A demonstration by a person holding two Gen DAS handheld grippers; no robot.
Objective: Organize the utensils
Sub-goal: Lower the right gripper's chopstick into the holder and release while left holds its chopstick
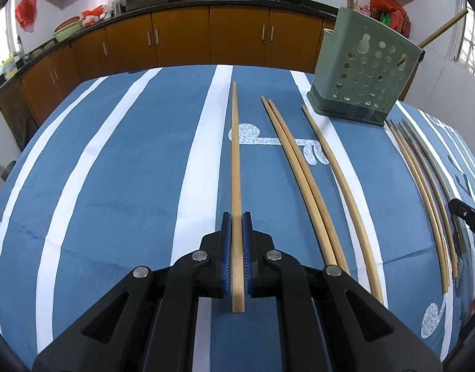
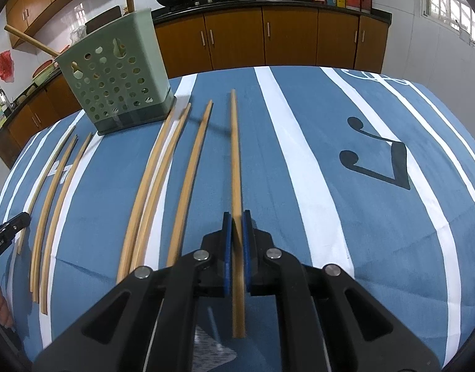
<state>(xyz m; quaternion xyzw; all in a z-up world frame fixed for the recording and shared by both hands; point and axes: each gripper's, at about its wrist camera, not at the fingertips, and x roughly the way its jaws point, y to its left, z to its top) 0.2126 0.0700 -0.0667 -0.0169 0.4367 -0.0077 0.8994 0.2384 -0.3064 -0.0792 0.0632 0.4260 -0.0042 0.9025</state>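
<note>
We have our left gripper [image 1: 237, 217] pinching one long pale bamboo chopstick [image 1: 236, 161] near its blunt end, and our right gripper [image 2: 237, 217] clamped the same way on another bamboo chopstick [image 2: 236, 167]; both sticks point away from us over the blue-and-white striped cloth surface [image 1: 129, 170]. The perforated sage-green plastic utensil holder [image 1: 364, 71] stands at the far edge with a couple of sticks already poking from it. By our count six loose chopsticks [image 2: 150, 186] lie beside it, so we judge the sorting barely begun.
</note>
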